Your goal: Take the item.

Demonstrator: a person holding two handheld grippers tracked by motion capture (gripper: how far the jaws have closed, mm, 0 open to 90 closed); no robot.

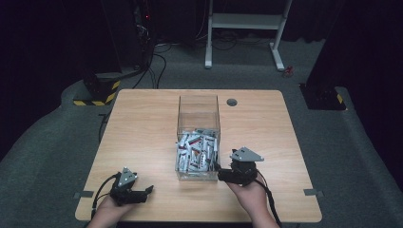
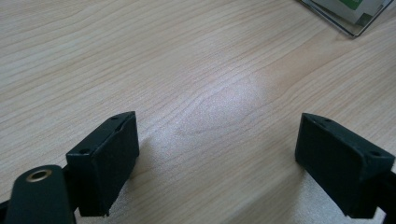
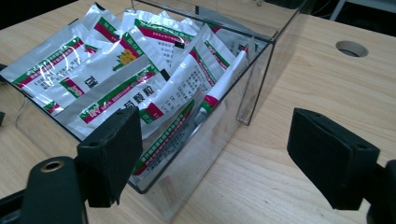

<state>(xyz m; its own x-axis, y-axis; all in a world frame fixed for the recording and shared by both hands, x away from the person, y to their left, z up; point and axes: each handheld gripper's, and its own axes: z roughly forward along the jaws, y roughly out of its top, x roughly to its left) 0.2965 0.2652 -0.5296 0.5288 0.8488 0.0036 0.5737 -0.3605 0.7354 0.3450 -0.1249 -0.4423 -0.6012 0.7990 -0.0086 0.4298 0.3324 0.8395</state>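
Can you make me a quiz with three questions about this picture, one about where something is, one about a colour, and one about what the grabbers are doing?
1. Where are the packets?
A. In the clear box
B. On the floor
C. In a hand

2. What colour are the stripes on the packets?
A. Blue and yellow
B. Green and red
C. Black and purple

3. How is the right gripper?
A. Shut on a packet
B. Shut on nothing
C. Open

Answers:
1 A, the packets lie piled inside the box on the table.
2 B, the right gripper view shows green and red bands.
3 C, its jaws stand wide apart, with nothing between them.
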